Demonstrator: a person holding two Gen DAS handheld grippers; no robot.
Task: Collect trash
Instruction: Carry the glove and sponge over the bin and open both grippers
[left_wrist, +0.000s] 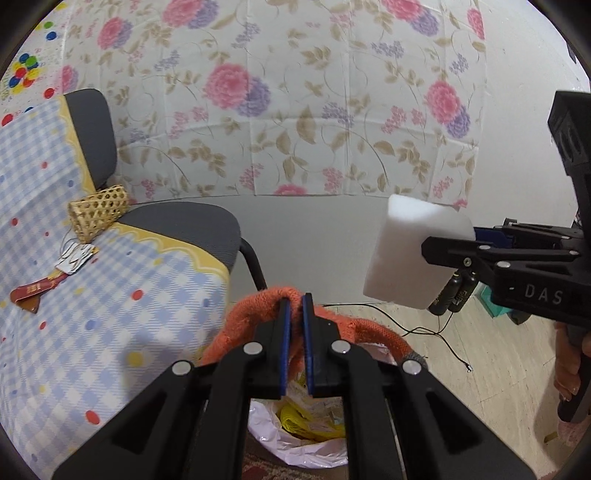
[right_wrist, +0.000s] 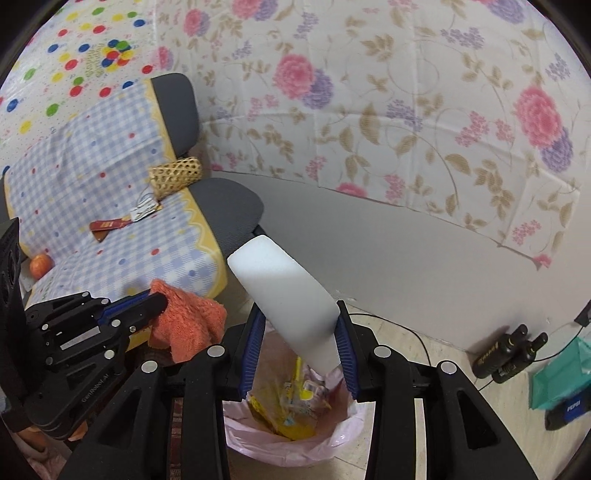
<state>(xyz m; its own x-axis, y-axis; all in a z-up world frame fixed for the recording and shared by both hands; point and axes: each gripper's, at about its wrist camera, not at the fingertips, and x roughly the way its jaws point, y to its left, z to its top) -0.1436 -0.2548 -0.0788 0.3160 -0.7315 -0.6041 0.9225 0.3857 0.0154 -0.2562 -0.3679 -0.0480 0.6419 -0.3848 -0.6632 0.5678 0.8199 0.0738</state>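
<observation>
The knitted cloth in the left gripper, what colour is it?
Orange; the knitted cloth shows best in the right wrist view.

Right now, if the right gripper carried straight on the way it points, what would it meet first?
The right gripper, shut on the white foam block, points toward the grey wall; nothing else shows in that line, though depth is unclear.

white foam block tilted, clamped mid-frame above pink-lined trash bin; orange knit cloth held lower left.

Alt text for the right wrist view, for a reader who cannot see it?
The right hand-held gripper holds a white foam block above a bin lined with a pink bag of wrappers. At left, the left hand-held gripper grips an orange knitted cloth beside a checked-cloth-covered chair.
</observation>
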